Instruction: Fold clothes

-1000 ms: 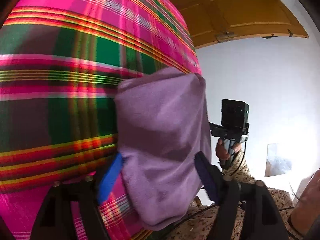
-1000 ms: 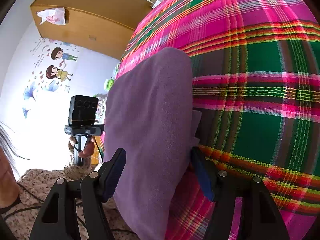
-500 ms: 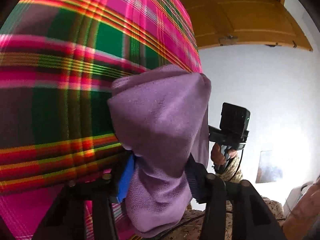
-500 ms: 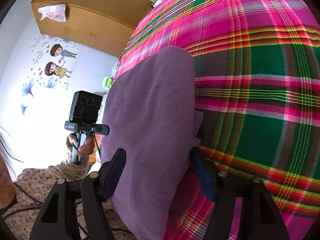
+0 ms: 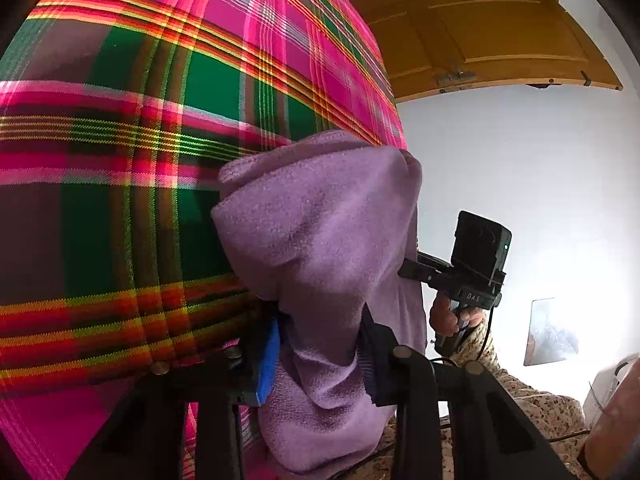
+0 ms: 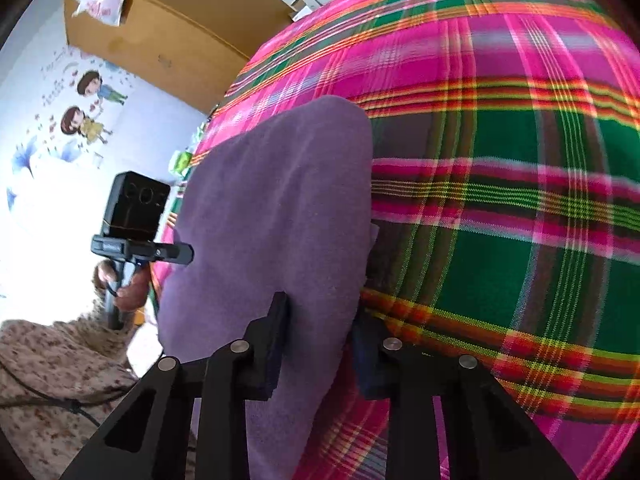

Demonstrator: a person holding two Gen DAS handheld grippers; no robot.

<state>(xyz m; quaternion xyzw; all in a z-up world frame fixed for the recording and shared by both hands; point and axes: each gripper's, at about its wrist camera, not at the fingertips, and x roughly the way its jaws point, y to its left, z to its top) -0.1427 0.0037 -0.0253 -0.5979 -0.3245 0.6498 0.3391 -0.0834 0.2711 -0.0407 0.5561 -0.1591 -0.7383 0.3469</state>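
A purple fleece garment [image 5: 320, 248] lies over the edge of a bed covered by a pink, green and red plaid blanket [image 5: 120, 140]. My left gripper [image 5: 316, 356] is shut on the garment's near end, and the cloth bunches up between its fingers. In the right wrist view the same purple garment [image 6: 272, 216] runs forward between the fingers of my right gripper [image 6: 316, 344], which is shut on it. Each view shows the other gripper held in a hand beside the garment: the right one [image 5: 476, 264] and the left one [image 6: 136, 220].
The plaid blanket [image 6: 500, 200] fills most of both views. A wooden door [image 5: 480, 32] and a white wall stand behind. A brown cabinet [image 6: 152, 40] with a plastic bag on it and a wall with cartoon stickers [image 6: 84, 108] are beyond. A floral sleeve [image 6: 48, 360] is close by.
Both grippers have closed on the purple garment: the left one first, the right one in the last half second. The cloth has bunched up at the left gripper.
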